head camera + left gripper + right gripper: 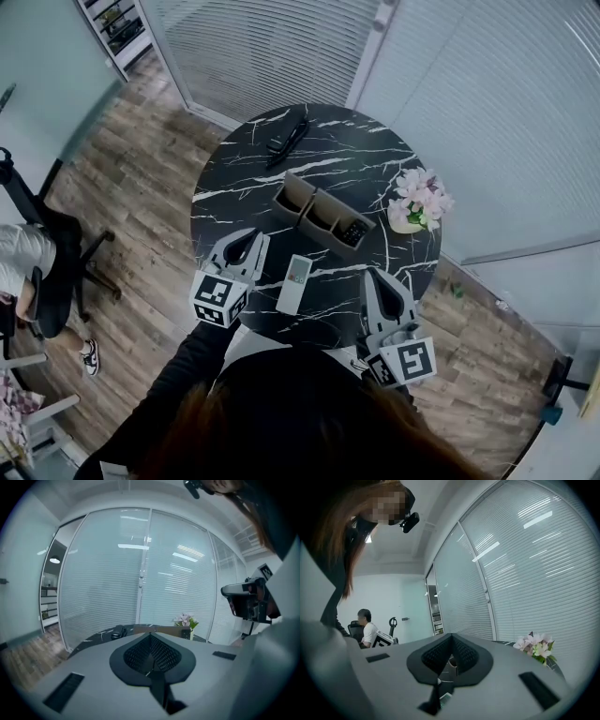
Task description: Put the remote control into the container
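Two tools [250, 237] [373, 277] flank one white remote control [295, 283] near one container [317, 200].

A dark item [353, 232] in the container [302, 202] is reading too small to name; the seated person [23, 267] is getting cropped at left.

Cool, even, fairly bright light fills the head view, with no hard shadows. The dark table [234, 178] has a soft sheen and the blinds [272, 47] look pale and washed out. The hair [309, 422] at the bottom edge is a dark blur. Both gripper views are fisheye, with black corners and bowed straight lines. Ceiling lights glare as white bars on the glass [133, 546]. The left gripper [151, 639] and the right gripper [451, 641] sit close to the lens and are out of focus.
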A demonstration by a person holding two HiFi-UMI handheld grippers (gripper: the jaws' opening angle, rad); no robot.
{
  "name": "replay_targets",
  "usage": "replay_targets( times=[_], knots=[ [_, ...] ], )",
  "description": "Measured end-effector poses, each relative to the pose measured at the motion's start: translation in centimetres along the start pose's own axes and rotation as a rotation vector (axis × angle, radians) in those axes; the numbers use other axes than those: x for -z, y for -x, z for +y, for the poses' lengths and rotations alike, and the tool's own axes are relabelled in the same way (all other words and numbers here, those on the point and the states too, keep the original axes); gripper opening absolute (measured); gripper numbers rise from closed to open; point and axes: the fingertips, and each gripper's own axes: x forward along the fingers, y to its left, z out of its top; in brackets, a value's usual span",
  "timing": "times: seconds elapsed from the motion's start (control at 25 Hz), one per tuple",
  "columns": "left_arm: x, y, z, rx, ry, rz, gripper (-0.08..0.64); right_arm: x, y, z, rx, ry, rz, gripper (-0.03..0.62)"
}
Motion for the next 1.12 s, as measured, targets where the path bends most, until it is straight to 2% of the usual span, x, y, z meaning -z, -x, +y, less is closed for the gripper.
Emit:
replay_targets(
  times=[0.16, 0.36, 0.52, 0.6, 0.76, 0.92, 1.12],
  knots=[
    [4.3, -1.9, 0.6, -0.007, 0.05, 0.143, 0.009, 0.5, 0.1, 0.4, -0.008, -0.02, 0.02, 0.015],
    [8.5, -2.9, 1.6, -0.036, -0.008, 0.325, 0.009, 0.7, 0.4, 0.5, -0.011, -0.031, 0.031, 0.015],
    [10.9, -3.7, 2.2, -0.04, -0.031, 0.42, 0.012, 0.9, 0.6, 0.3, -0.018, -0.035, 0.026, 0.015],
    [12.1, -4.1, 2.5, -0.039, -0.025, 0.475, 0.068, 0.9, 0.6, 0.1, -0.024, -0.031, 0.006, 0.015],
    [14.9, -4.6, 3.1, -0.048, 0.007, 0.62, 0.177, 1.5, 0.7, -0.1, -0.018, -0.053, 0.046, 0.015],
    [17.1, -5.4, 3.6, -0.047, 0.028, 0.724, 0.211, 1.7, 0.7, -0.5, -0.022, -0.063, 0.049, 0.015],
    [18.9, -6.3, 4.4, -0.093, 0.128, 0.817, 0.263, 1.7, 0.8, -0.8, -0.02, -0.069, 0.052, 0.015]
  ],
)
